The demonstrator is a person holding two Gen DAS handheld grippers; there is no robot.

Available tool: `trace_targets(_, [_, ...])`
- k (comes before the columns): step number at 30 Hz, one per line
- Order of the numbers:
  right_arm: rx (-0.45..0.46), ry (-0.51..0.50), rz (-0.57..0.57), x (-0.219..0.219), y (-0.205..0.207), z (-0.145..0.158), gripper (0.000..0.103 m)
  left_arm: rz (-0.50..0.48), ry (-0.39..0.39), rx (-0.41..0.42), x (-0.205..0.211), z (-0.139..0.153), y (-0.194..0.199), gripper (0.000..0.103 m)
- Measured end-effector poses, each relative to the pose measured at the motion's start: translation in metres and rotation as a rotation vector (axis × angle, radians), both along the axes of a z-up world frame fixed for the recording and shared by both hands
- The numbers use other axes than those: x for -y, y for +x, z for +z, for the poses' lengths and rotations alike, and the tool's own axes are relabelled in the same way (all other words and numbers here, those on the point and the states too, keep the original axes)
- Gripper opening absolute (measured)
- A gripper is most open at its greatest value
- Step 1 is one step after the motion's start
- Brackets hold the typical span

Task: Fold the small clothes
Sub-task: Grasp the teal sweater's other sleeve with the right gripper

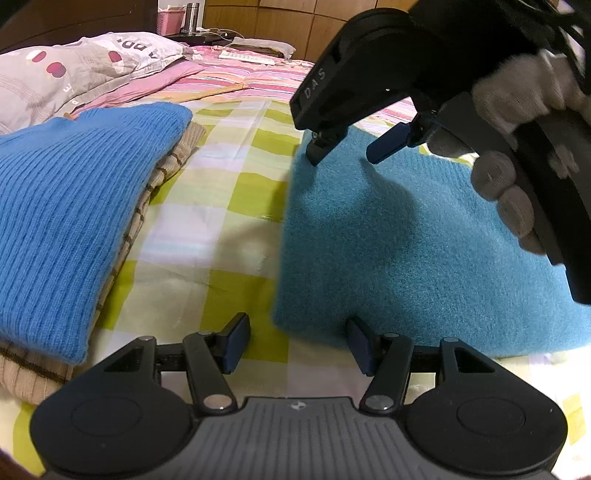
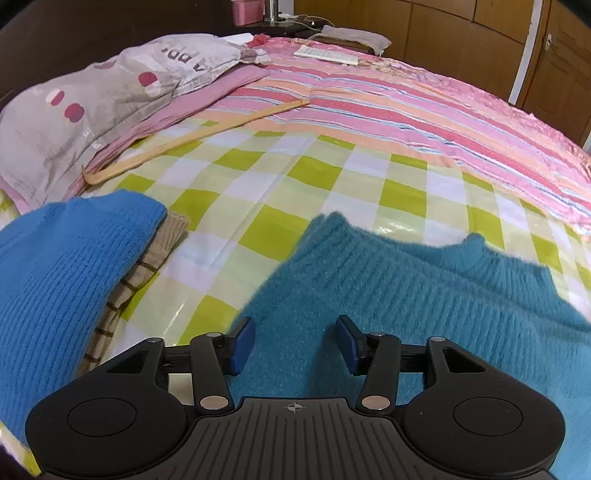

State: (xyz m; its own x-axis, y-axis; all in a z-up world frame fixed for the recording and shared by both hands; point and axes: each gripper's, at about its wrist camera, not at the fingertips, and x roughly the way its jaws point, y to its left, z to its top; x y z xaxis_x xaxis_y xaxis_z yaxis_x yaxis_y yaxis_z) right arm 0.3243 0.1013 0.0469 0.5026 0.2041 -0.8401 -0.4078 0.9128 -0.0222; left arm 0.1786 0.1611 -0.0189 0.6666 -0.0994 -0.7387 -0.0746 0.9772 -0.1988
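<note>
A teal fuzzy sweater (image 1: 406, 240) lies folded on the green-checked sheet (image 1: 221, 184); it also shows in the right wrist view (image 2: 369, 280). My left gripper (image 1: 297, 345) is open and empty just above the sweater's near left corner. My right gripper (image 2: 295, 343) is open and empty over the sweater's near part; in the left wrist view it (image 1: 347, 151) hovers over the sweater's far edge, held by a gloved hand. A folded bright blue knit sweater (image 1: 70, 221) rests on a folded beige striped one (image 1: 162, 166) at the left.
A grey spotted pillow (image 2: 96, 99) and a pink striped blanket (image 2: 406, 110) lie at the far side of the bed. A wooden hanger (image 2: 184, 144) lies between the pillow and the checked sheet. A nightstand with a pink basket (image 2: 245, 11) stands behind.
</note>
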Motion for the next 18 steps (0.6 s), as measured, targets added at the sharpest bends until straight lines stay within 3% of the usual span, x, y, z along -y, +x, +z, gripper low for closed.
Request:
trace_targets(5, [-0.005, -0.007, -0.005, -0.010, 0.010, 0.002, 0.055, 0.002, -0.003, 0.002, 0.000, 0.001, 0.000, 0.062])
trace_targets(18, [0.001, -0.260, 0.045, -0.051, 0.040, -0.029, 0.061, -0.005, -0.040, 0.026, -0.001, 0.001, -0.003, 0.062])
